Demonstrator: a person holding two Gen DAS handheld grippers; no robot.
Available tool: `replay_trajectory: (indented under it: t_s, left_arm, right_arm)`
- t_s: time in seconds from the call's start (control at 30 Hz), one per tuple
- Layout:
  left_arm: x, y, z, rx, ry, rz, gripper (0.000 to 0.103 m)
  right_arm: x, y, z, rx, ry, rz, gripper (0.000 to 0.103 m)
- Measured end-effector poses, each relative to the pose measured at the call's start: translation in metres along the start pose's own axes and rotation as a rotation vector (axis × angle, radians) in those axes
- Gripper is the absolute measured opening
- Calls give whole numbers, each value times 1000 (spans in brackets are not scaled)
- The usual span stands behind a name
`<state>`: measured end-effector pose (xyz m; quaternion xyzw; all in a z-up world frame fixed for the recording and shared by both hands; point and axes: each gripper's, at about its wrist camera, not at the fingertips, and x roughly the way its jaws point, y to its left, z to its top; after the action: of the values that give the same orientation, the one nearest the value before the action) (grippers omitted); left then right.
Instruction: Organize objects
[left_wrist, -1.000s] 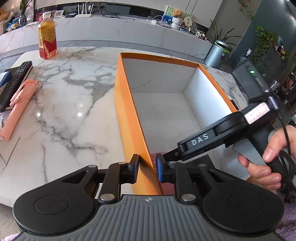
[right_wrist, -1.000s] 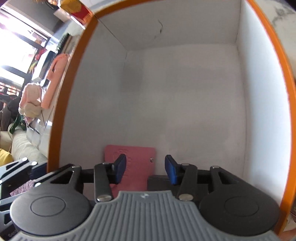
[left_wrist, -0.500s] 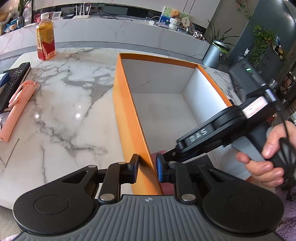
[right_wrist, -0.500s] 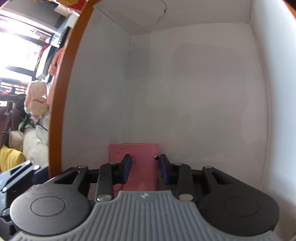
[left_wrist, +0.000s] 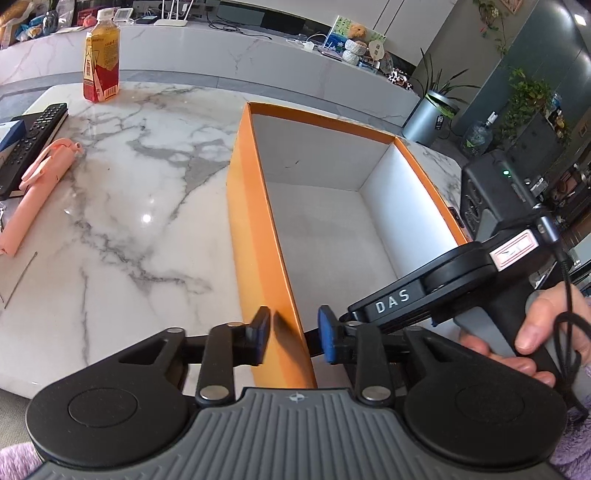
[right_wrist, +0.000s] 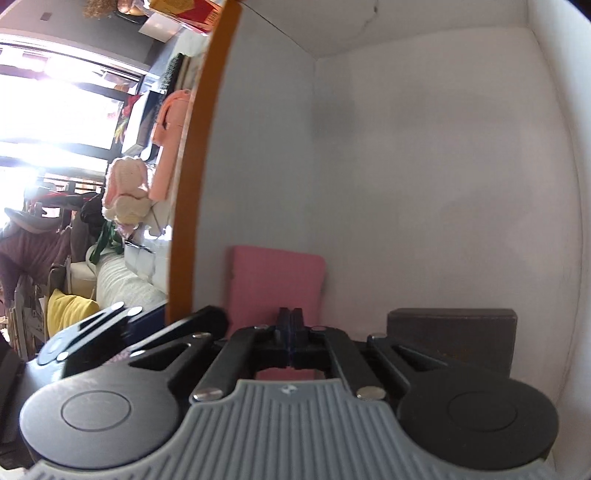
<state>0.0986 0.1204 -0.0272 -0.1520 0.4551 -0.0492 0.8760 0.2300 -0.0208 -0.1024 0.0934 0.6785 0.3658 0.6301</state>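
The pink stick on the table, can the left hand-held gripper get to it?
Probably yes. The pink stick lies in the open on the marble table, and the left hand-held gripper has just been opening off the orange box wall.

A white marble table (left_wrist: 122, 229) with grey veining carries everything here. An open orange cardboard box with a white inside (left_wrist: 258, 236) sits on it toward the right, its long side running away from the near edge. Well to the left lies a long pink plastic selfie stick (left_wrist: 35, 192), and just beside it a black remote control (left_wrist: 31, 142) rests on a dark flat book. At the far left corner stands 1 upright bottle of amber drink with a red and yellow label (left_wrist: 101, 62). A thin metal pin (left_wrist: 20, 275) lies near the left edge.
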Motion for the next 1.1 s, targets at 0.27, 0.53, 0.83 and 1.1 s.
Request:
replay_trajectory:
  t_s: [0.27, 0.53, 0.83, 1.1]
  left_arm:
    - [14, -16, -7, 105, 68, 82, 26]
    - [11, -12, -10, 80, 54, 71, 25]
    - [9, -10, -12, 67, 35, 57, 25]
    - [7, -7, -14, 58, 30, 43, 26]
  right_arm:
    - [0, 16, 4, -43, -19, -7, 3]
    - [-29, 38, -6, -228, -42, -286, 47]
    - [-35, 16, -8, -201, 19, -497, 73]
    - [-22, -9, -4, -73, 63, -433, 78]
